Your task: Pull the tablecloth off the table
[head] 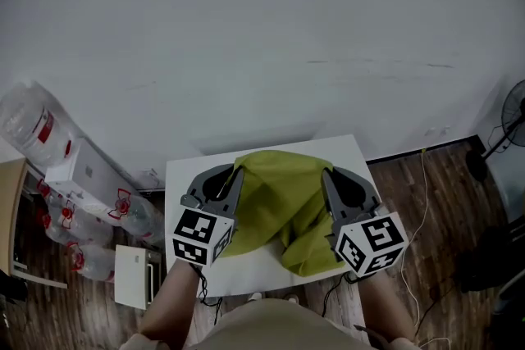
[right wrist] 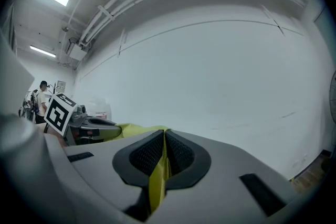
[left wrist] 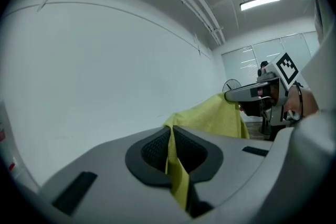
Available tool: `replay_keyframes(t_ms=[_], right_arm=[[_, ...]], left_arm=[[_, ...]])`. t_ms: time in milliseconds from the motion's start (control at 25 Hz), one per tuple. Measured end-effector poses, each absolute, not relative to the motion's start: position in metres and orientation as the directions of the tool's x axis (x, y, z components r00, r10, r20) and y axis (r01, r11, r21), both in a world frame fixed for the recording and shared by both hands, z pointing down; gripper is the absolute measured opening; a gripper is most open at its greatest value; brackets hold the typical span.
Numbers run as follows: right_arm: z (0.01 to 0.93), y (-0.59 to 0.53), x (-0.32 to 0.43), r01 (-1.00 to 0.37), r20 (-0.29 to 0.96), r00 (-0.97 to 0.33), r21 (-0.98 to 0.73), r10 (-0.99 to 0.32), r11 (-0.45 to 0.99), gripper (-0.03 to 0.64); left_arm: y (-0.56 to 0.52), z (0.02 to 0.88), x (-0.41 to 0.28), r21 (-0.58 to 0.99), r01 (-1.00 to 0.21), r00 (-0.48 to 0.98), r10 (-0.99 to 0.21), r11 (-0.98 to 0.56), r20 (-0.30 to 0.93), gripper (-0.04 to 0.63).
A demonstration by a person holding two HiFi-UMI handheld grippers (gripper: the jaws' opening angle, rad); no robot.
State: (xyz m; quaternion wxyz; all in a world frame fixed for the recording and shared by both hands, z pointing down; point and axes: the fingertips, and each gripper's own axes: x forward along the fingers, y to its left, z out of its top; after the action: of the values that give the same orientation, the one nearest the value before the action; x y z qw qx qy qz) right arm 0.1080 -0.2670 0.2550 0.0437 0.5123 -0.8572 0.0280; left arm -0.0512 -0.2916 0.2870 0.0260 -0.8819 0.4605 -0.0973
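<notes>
The left gripper (head: 236,175) and the right gripper (head: 329,175) each have their fingers (left wrist: 149,150) pressed together on a fold of the yellow-green tablecloth (head: 283,201). The cloth sags between the two pairs of fingers and bunches on the white desk (head: 182,176) below them. The pull looks best done level and toward the body, with both grips firm and the fingers raised enough for the trailing cloth to clear the near edge.
</notes>
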Motion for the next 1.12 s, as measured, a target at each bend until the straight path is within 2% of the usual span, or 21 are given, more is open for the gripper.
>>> replay_keyframes(t_ms=[560, 1120], right_arm=[[0.349, -0.243, 0.103, -0.872, 0.293, -0.474, -0.026, -0.83, 0.488, 0.034], [0.354, -0.234, 0.112, -0.865, 0.297, -0.49, -0.046, -0.82, 0.5, 0.034]], left_arm=[[-0.258, 0.392, -0.05, -0.058, -0.809, 0.536, -0.775, -0.584, 0.334, 0.026], [-0.248, 0.395, -0.041, -0.045, -0.811, 0.536, -0.771, -0.584, 0.343, 0.026]])
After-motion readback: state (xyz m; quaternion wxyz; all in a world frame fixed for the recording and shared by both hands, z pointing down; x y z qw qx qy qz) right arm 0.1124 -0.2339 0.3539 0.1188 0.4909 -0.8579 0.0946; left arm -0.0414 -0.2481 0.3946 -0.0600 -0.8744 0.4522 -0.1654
